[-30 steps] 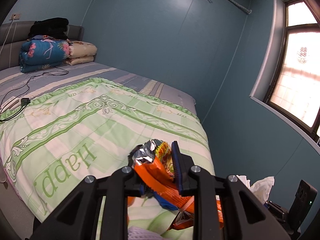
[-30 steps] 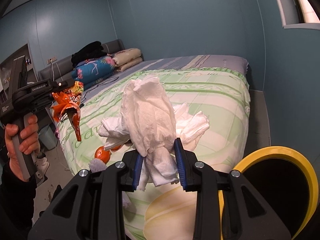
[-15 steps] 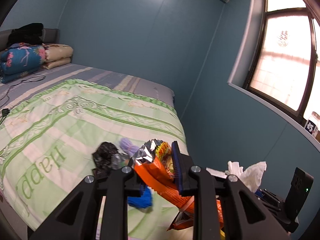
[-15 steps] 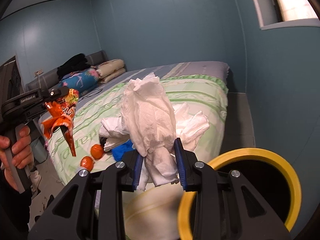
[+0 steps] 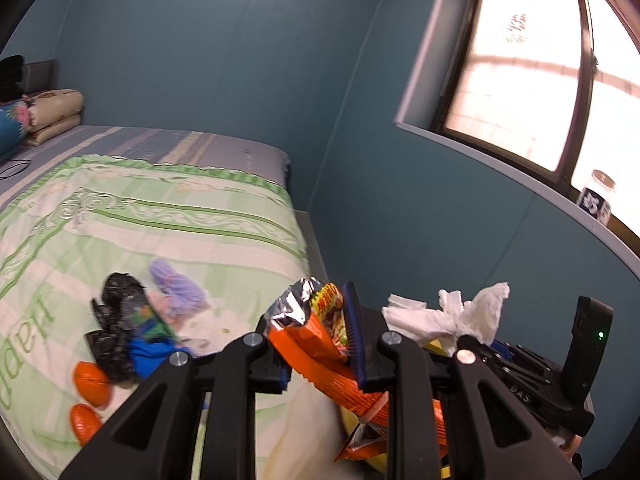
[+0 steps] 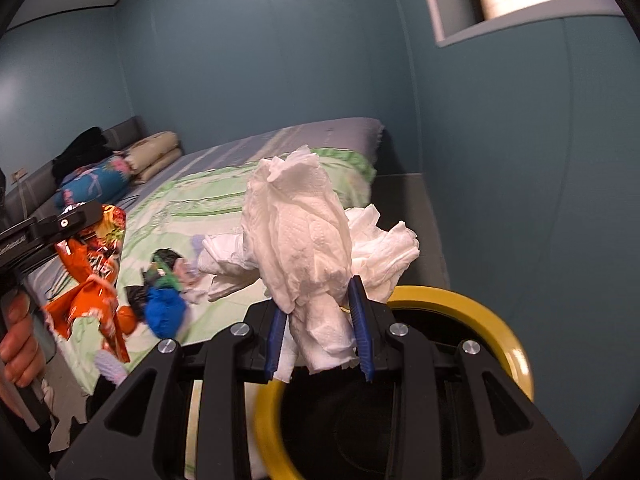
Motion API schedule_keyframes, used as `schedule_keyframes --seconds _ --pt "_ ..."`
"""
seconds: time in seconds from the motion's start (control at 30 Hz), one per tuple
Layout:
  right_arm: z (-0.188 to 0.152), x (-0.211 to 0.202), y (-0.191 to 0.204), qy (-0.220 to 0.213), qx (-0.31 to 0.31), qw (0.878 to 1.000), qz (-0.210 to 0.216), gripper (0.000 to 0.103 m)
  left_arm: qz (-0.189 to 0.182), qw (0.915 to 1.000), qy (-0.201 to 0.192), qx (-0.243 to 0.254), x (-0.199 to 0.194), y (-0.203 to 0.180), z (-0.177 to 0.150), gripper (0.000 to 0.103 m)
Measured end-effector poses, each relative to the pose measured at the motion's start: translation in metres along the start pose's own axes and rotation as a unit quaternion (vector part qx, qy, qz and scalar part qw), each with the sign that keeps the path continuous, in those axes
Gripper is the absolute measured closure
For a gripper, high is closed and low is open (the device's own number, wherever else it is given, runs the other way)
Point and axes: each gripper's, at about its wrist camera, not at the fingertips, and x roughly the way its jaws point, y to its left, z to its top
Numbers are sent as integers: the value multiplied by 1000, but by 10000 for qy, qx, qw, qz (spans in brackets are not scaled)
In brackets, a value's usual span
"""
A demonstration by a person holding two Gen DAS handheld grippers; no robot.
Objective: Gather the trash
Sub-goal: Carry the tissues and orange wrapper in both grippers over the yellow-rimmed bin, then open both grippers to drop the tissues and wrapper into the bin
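Note:
My left gripper (image 5: pixel 316 336) is shut on an orange snack wrapper (image 5: pixel 320 344), which also shows in the right wrist view (image 6: pixel 90 276). My right gripper (image 6: pixel 320 324) is shut on a wad of white tissue (image 6: pixel 300 232), held just over the near rim of a yellow-rimmed trash bin (image 6: pixel 472 312) with a dark inside. The tissue also shows in the left wrist view (image 5: pixel 452 312). More litter lies on the bed's foot: black crumpled bag (image 5: pixel 116 320), blue wad (image 5: pixel 152 356), purple wad (image 5: pixel 180 292), two orange pieces (image 5: pixel 90 384).
The bed with a green and white quilt (image 5: pixel 160 216) fills the left. Folded bedding (image 6: pixel 120 168) lies at its head. A blue wall and a window with a jar on its sill (image 5: pixel 598 196) are on the right. A narrow floor strip (image 6: pixel 408 208) runs between bed and wall.
Both grippers swung right toward the bed's foot and the bin. The bin's rim now lies under the tissue. The litter pile has come into view.

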Motion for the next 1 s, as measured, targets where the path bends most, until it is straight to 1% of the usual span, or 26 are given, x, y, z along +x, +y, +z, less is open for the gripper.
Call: schedule_keyframes --seconds 0.13,0.27,0.37,0.47,0.73,0.93,1.0 --pt "-3 2 -10 35 81 9996 -272 74 -178 9997 116 123 14 -20 -5 82" --pt "-5 7 -21 80 179 9989 -427 74 -405 9988 167 208 23 -42 -12 82" --pt "-5 10 -31 129 231 9980 -567 74 -489 9981 226 304 34 -56 -17 82" --pt "-7 13 -39 189 323 9975 -606 74 -546 9969 345 440 44 -68 -25 82" --pt "-14 22 -56 384 442 9958 -706 74 -696 9934 732 552 68 -83 -47 82" --pt "-14 26 -57 442 421 9958 -683 73 -705 9924 807 598 73 -88 -55 82" --pt "-13 26 -59 444 431 9958 -678 72 -742 9920 846 568 75 -89 -55 79"
